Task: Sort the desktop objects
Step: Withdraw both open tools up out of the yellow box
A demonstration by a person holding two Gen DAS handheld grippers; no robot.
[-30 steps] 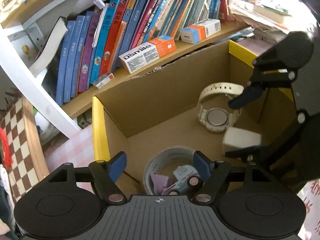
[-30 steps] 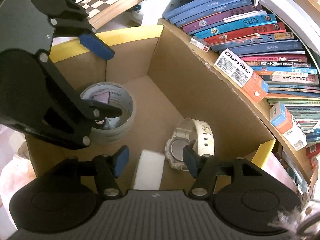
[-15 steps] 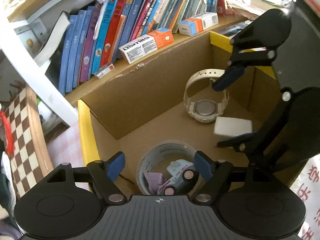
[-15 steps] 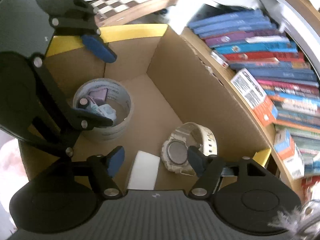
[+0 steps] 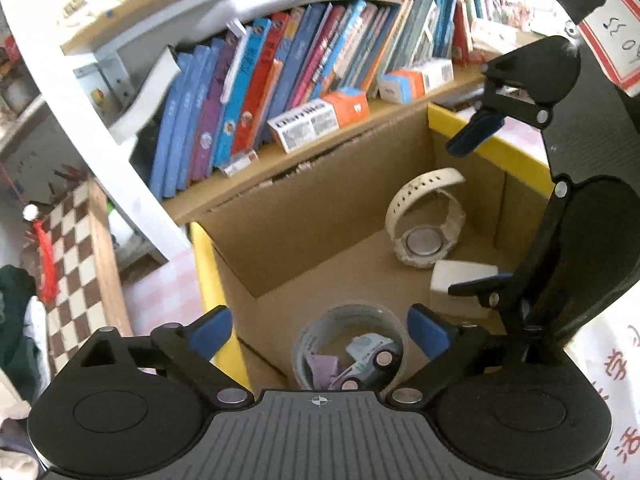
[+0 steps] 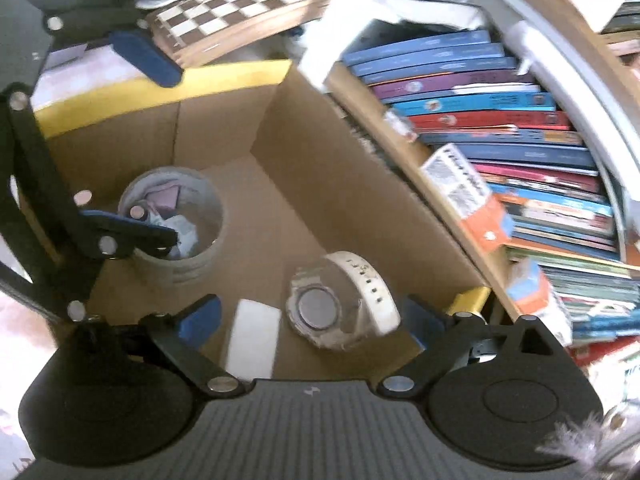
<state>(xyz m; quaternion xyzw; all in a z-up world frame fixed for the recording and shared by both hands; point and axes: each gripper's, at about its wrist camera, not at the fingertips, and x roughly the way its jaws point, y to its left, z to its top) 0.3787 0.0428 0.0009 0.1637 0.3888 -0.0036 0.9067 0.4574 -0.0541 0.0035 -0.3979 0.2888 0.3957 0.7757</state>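
Left wrist view: left gripper (image 5: 319, 329) being held at frame bottom over cardboard box (image 5: 328, 200); jaws being opened wide, nothing gripped. Tape roll (image 5: 348, 346) lying between fingertips at lower centre, toy car (image 5: 370, 358) inside it. White watch (image 5: 426, 220) and white eraser (image 5: 462, 280) seen at right, just beside each other.

Right wrist view: right gripper (image 6: 316, 318) being held at bottom; jaws being opened wide, nothing gripped. Eraser and watch lying on box floor between fingertips. Tape roll seen left of centre.
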